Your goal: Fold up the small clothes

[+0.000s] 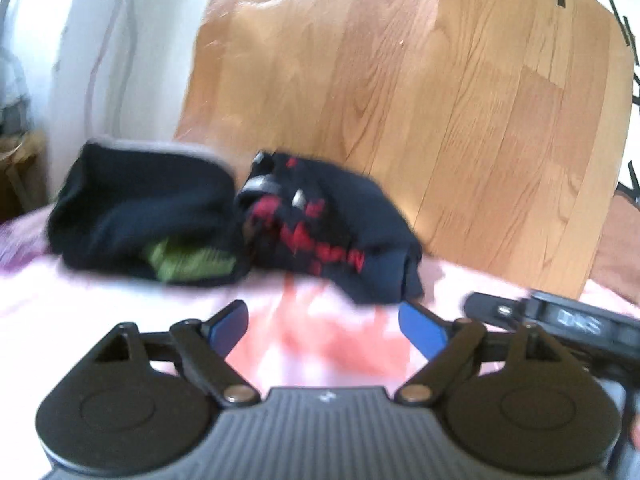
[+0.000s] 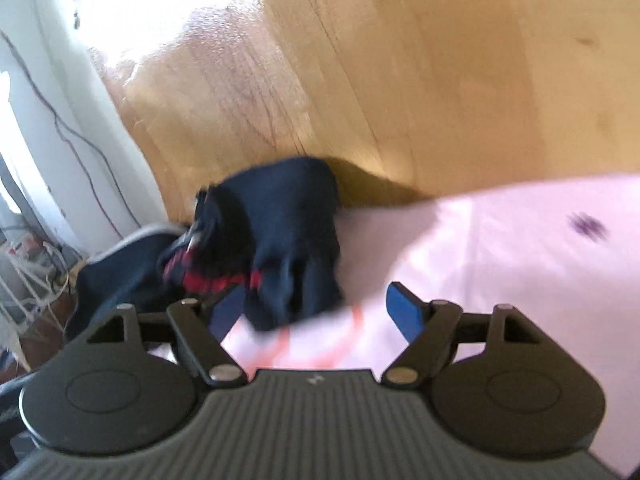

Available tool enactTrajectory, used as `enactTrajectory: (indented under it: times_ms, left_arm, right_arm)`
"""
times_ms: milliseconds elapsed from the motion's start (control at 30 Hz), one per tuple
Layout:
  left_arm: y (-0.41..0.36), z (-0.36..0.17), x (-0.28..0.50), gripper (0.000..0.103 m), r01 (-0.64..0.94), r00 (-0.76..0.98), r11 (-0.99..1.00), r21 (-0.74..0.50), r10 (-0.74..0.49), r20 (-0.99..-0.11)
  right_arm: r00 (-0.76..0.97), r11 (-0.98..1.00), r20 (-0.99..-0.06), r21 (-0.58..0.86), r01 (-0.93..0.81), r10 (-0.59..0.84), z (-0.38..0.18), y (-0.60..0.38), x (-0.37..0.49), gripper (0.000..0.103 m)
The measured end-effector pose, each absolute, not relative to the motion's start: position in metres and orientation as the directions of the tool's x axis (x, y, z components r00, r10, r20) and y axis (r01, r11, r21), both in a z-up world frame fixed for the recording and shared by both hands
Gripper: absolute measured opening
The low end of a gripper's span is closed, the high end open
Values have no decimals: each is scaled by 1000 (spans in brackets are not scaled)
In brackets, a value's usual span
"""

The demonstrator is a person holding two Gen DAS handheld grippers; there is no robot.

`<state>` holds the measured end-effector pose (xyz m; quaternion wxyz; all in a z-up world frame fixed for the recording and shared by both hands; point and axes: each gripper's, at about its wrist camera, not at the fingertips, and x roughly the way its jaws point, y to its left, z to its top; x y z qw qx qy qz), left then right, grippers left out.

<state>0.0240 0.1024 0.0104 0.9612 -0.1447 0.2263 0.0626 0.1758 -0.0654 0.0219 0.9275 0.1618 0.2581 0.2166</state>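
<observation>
On pink sheet (image 1: 120,300), near its far edge: two dark bundles side by side, touching. Left one, navy garment (image 1: 136,208) with grey rim and green patch showing at its near side. Right one, navy garment with red print (image 1: 320,232), rumpled, partly folded over itself, closer to the sheet's edge; beyond that edge, wood floor (image 1: 440,100).

Left gripper (image 1: 324,328): spread wide, blue pads (image 1: 424,330) apart, nothing between them, only the sheet with a red-orange pattern below. Just short of the printed garment, not touching it.

Right gripper (image 2: 316,312): also spread wide, gripping nothing. Near corner of the printed garment (image 2: 288,240) hanging into the gap by the left-side finger; contact with that finger too blurred to tell. Right-side finger (image 2: 406,312) clear, over bare sheet (image 2: 520,260).

Both views smeared by motion blur.
</observation>
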Motion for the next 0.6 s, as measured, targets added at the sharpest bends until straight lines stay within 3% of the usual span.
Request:
enactTrajectory:
  times_ms: [100,267,600]
  left_arm:
    - [88,1,0,86,-244,864,948,-206,116,-489]
    - [74,-6,-33,95,-275,859,955,-116,190,-476]
    - [64,-9,-33,98,-333,806,943,6,288,-517]
  right_arm:
    - [800,880,-408,376,-291,439,14,-65,134,87]
    - [817,913,-428,303,-274,387,1,-65,97,89]
    - [807,887,-423,389,-248,412,-7,-86,87,91]
